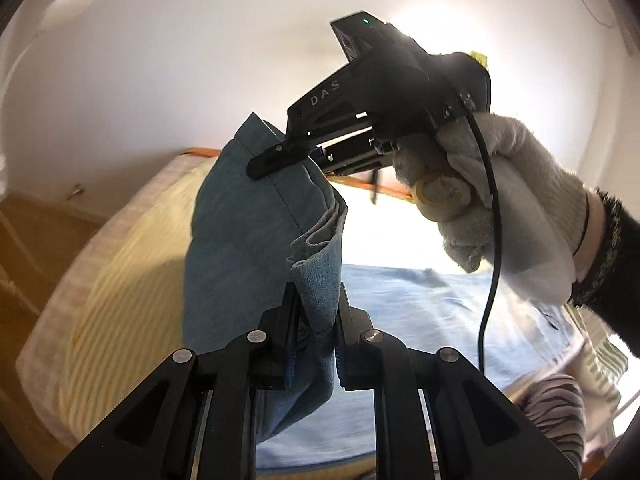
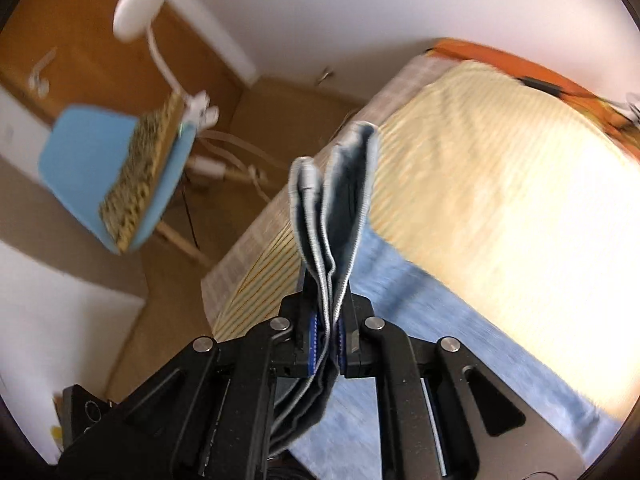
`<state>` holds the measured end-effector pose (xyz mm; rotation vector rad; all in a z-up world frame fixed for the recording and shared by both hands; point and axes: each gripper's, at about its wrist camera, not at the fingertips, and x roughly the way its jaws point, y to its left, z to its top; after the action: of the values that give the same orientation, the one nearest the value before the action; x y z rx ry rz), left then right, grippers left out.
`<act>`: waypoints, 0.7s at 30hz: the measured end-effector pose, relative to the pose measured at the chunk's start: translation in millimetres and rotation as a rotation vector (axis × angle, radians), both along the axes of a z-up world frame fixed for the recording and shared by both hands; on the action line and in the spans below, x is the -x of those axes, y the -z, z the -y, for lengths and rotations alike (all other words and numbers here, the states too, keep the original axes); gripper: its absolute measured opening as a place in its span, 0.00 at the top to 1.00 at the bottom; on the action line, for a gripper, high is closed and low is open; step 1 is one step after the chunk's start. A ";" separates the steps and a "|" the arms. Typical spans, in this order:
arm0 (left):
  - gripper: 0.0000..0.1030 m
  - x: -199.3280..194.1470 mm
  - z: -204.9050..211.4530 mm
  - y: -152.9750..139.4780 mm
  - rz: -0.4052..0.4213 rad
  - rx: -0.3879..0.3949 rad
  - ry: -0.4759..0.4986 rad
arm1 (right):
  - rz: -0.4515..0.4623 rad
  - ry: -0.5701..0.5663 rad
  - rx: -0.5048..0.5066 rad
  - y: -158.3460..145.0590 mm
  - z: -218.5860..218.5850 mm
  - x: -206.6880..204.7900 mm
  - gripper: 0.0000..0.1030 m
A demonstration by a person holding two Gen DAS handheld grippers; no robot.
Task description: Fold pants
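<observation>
The blue denim pants (image 1: 248, 240) hang lifted above a bed with a yellow striped cover (image 1: 120, 280). My left gripper (image 1: 318, 320) is shut on one edge of the pants. My right gripper (image 1: 276, 156) shows in the left wrist view, held by a gloved hand (image 1: 500, 200), clamped on the upper edge of the same fabric. In the right wrist view the right gripper (image 2: 328, 320) is shut on several folded layers of the pants (image 2: 336, 200). The lower part of the pants (image 2: 420, 320) lies on the bed (image 2: 500, 180).
A blue chair (image 2: 80, 152) with a woven cushion stands on the wooden floor left of the bed. A white lamp (image 2: 138, 4) is near it. An orange headboard edge (image 2: 500, 60) runs along the far side. Striped fabric (image 1: 556, 412) lies at lower right.
</observation>
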<state>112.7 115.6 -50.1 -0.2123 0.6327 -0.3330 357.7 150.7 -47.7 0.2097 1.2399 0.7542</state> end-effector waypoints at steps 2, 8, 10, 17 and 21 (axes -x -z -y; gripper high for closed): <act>0.87 -2.6 17.3 -8.6 0.002 -0.014 0.048 | -0.001 0.056 -0.037 -4.8 28.8 6.3 0.92; 0.87 -8.4 81.5 -33.3 -0.008 -0.066 0.201 | 0.016 0.179 -0.107 -21.8 116.1 26.1 0.93; 0.87 -10.3 102.8 -37.7 -0.021 -0.059 0.240 | 0.030 0.207 -0.102 -26.1 137.6 32.5 0.93; 0.87 -5.9 159.2 -39.4 -0.066 -0.046 0.326 | 0.048 0.259 -0.065 -31.9 201.4 49.7 0.93; 0.87 -2.0 182.3 -35.4 -0.086 -0.001 0.353 | 0.059 0.277 -0.053 -33.7 234.4 59.3 0.93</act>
<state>114.7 -66.7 -14.7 -0.1136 0.7565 -0.6655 298.4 -83.7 -14.0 0.3919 1.1077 0.5491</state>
